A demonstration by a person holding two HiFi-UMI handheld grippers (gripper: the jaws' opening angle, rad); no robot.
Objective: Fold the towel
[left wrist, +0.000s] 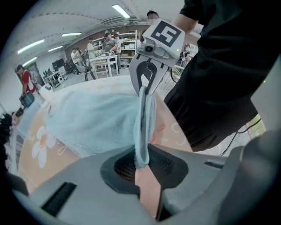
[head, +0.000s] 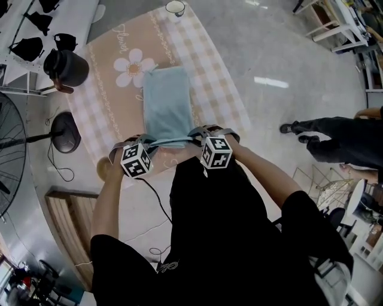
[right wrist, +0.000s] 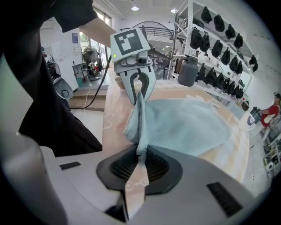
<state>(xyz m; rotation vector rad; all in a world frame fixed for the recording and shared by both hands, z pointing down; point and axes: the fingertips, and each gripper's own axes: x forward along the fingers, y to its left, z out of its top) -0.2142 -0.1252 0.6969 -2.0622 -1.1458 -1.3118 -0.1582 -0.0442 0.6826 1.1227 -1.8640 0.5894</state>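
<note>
While L tongs (left wrist: 140, 163), R tongs (right wrist: 141, 159) pinch towel (head: 166, 104), long axis points away.

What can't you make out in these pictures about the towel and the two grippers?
Head view: near corners of the towel, covered by the left gripper and right gripper clamped on them.
Both gripper views: how many layers the towel has, hidden by its own bunched cloth.
Head view: near edge of the table, hidden by the person's arms.
Head view: the cup, small and clipped by the top edge.
</note>
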